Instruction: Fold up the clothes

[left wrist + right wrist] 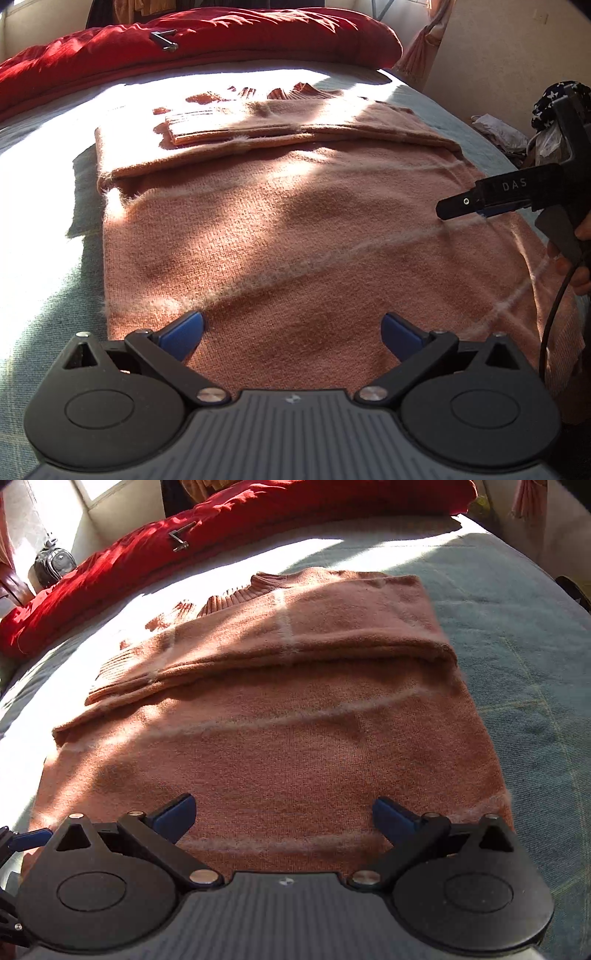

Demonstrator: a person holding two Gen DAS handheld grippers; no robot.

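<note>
A salmon-pink knitted sweater [295, 236] lies flat on a bed with a pale blue-green bedspread [517, 657], directly ahead of and beneath both tools. Its long axis runs straight away from them, hem nearest, ribbed collar [258, 585] at the far end. The sleeves are already folded across the chest, making a thick band across the far half. The left gripper [291, 328] hovers over the near hem with its blue-padded jaws spread wide, holding nothing. The right gripper [284, 812] hovers over the hem too, on the sweater's right half, jaws equally wide and empty; in the left view its jaws show only edge-on. Both sit about equally near the hem, so neither hand has the advantage. The likely next step is to pinch the two hem corners, which lie outward and slightly behind each tool, and carry them forward to the collar. There is open bedspread on both sides of the sweater. Beyond the collar, a sunlit strip of bedspread separates it from a red duvet [207, 40] along the far end of the bed.
</note>
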